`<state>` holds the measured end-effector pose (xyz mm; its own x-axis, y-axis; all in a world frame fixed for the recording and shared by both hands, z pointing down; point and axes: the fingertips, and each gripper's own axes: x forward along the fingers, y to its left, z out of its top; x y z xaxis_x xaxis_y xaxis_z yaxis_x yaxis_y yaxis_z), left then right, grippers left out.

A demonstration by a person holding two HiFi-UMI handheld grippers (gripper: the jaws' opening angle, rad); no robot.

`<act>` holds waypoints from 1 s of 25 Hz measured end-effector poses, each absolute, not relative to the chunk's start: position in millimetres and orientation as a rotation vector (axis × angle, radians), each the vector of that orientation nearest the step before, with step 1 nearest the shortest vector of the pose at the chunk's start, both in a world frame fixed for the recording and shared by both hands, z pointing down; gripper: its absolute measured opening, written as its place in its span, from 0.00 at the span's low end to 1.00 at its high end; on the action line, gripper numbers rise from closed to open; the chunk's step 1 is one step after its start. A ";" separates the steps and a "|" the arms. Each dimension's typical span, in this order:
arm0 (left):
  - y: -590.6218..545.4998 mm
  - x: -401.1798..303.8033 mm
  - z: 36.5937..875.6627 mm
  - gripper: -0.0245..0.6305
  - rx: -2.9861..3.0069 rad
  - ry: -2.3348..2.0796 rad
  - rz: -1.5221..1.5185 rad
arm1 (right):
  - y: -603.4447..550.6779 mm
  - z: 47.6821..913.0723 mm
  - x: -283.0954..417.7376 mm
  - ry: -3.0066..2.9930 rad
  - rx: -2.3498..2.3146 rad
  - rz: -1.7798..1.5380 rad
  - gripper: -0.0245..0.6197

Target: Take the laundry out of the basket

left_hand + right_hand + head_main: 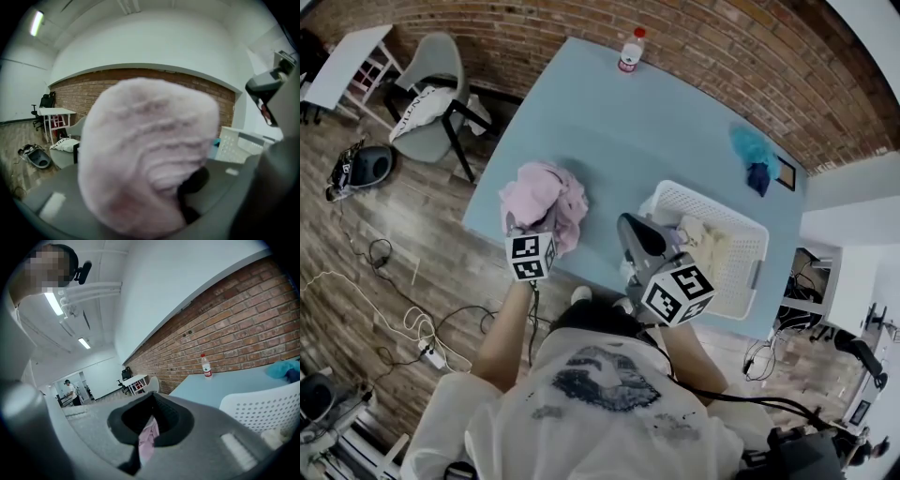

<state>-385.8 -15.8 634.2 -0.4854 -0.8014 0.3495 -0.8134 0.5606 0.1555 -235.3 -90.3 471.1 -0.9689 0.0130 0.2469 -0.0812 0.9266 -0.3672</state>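
Laundry, item one: pink garment (546, 202), out of the basket and heaped on the blue table (609, 131) at centre left of the head view.

Left gripper (517, 228), lower left of the heap: jaws part way apart, the fluffy garment bunched between them and against the dark pad.

Right gripper (633, 232), centre frame beside the basket: jaws pressed together on a thin strip of pink cloth (147, 439), seemingly an edge of that garment.

White basket (712, 199), centre right: cream pieces (703, 239) inside.

Blue cloth (755, 155), upper right; bottle (630, 52), top centre.

Progress, judged: one piece out, at least the cream ones left.

Only the head view shows the basket's contents. The left gripper view is nearly filled by the garment. Only the right gripper view shows the pinched strip.
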 end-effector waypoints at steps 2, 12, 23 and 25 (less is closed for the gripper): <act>-13.5 -385.2 632.2 0.38 1.304 -2.409 0.040 | -91.2 469.4 -232.7 -2.844 0.049 0.562 0.03; 0.3 -381.0 609.7 0.48 1.292 -2.409 0.021 | -89.6 462.1 -218.3 -2.868 0.051 0.588 0.03; 15.9 -363.9 588.1 0.53 1.252 -2.404 0.044 | -87.6 439.7 -191.1 -2.955 0.077 0.591 0.03; 17.2 -363.8 587.2 0.54 1.247 -2.402 0.059 | -87.6 436.0 -187.1 -2.968 0.084 0.593 0.03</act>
